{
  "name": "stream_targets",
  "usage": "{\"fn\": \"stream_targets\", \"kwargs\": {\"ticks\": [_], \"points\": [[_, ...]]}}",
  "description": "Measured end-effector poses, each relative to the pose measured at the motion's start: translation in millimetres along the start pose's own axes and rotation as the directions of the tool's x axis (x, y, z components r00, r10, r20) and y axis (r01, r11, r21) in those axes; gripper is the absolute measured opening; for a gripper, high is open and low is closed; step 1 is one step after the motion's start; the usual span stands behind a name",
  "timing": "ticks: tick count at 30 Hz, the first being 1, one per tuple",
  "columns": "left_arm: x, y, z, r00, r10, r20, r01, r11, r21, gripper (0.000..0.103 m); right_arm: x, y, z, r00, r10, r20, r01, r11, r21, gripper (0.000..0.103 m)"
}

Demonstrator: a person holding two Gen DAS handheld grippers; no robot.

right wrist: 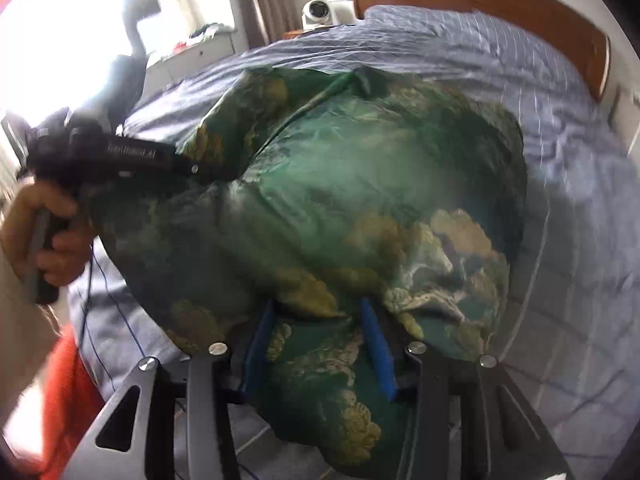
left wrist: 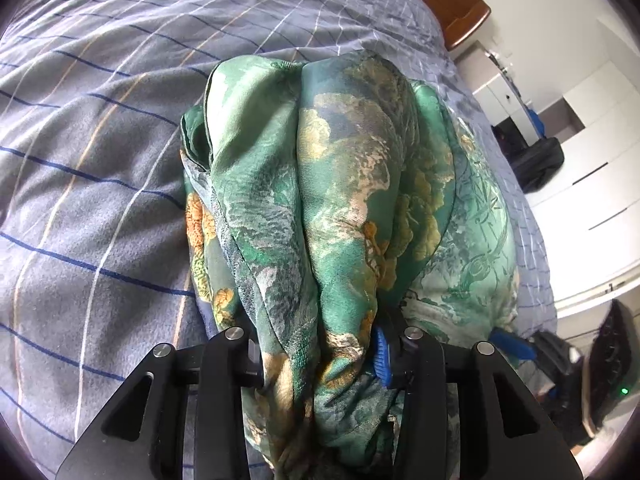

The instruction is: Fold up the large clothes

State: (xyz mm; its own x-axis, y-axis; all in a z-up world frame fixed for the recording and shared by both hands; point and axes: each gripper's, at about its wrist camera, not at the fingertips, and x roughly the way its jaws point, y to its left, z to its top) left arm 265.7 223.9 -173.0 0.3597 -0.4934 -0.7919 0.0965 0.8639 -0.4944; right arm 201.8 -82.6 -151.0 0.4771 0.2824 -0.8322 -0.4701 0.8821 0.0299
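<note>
- Your left gripper & right gripper: both part-open, clamped on bunched green floral satin garment.
- Risk: slick cloth slips between pads, fold collapses onto checked grey-blue bedsheet ahead.

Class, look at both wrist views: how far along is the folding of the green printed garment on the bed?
Done: the green printed garment is gathered off the plaid bedspread and bunched in folds.
In hand: the left gripper and the right gripper each have fabric bunched between their blue pads; the person's hand holds the left tool.
Left: no flat, squared fold shows yet; it still needs laying out, smoothing and folding.
</note>
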Motion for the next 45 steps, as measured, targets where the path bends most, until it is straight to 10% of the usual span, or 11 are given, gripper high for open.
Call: {"fn": "stream_targets", "kwargs": {"ticks": [5, 13, 21, 27, 32, 35, 39, 45], "points": [[-30.3, -12.5, 0.9, 0.999, -0.037, 0.025, 0.038, 0.998, -0.041, 0.066, -34.3, 26.0, 49.9, 0.990, 0.049, 0.129, -0.040, 0.997, -0.068, 0.046], [-61.4, 45.8, -22.5, 0.975, -0.197, 0.104, 0.212, 0.963, -0.168, 0.091, 29.4, 66.8, 55.2, 0.994, 0.094, 0.047, -0.086, 0.986, -0.144, 0.047], [-12.8, 81.6, -25.8, 0.875, -0.470, 0.120, 0.483, 0.822, -0.301, 0.097, 31.3, 74.7, 50.3, 0.997, 0.052, 0.065, -0.040, 0.983, -0.179, 0.047], [26.7, 31.0, 4.6, 0.959, -0.269, -0.088, 0.254, 0.956, -0.147, 0.103, 31.5, 84.1, 42.8, 0.995, 0.001, 0.096, 0.018, 0.981, -0.194, 0.047], [33.8, 32.1, 18.3, 0.948, -0.285, -0.140, 0.262, 0.951, -0.165, 0.100, -16.4, 51.8, 36.0, 0.989, 0.111, 0.098, -0.102, 0.990, -0.097, 0.052], [33.8, 29.4, 18.8, 0.953, -0.267, -0.142, 0.248, 0.958, -0.141, 0.098, -51.9, -11.5, 17.4, 0.976, 0.144, 0.165, -0.164, 0.980, 0.110, 0.083], [34.0, 20.9, 11.6, 0.957, -0.257, -0.135, 0.240, 0.962, -0.132, 0.098, -24.5, -97.7, -16.8, 0.964, 0.237, 0.120, -0.266, 0.870, 0.415, 0.085], [33.9, 17.6, -3.3, 0.961, -0.244, -0.127, 0.230, 0.966, -0.118, 0.098, 39.2, -120.8, -51.9, 0.883, 0.439, 0.164, -0.447, 0.684, 0.576, 0.094]]}}
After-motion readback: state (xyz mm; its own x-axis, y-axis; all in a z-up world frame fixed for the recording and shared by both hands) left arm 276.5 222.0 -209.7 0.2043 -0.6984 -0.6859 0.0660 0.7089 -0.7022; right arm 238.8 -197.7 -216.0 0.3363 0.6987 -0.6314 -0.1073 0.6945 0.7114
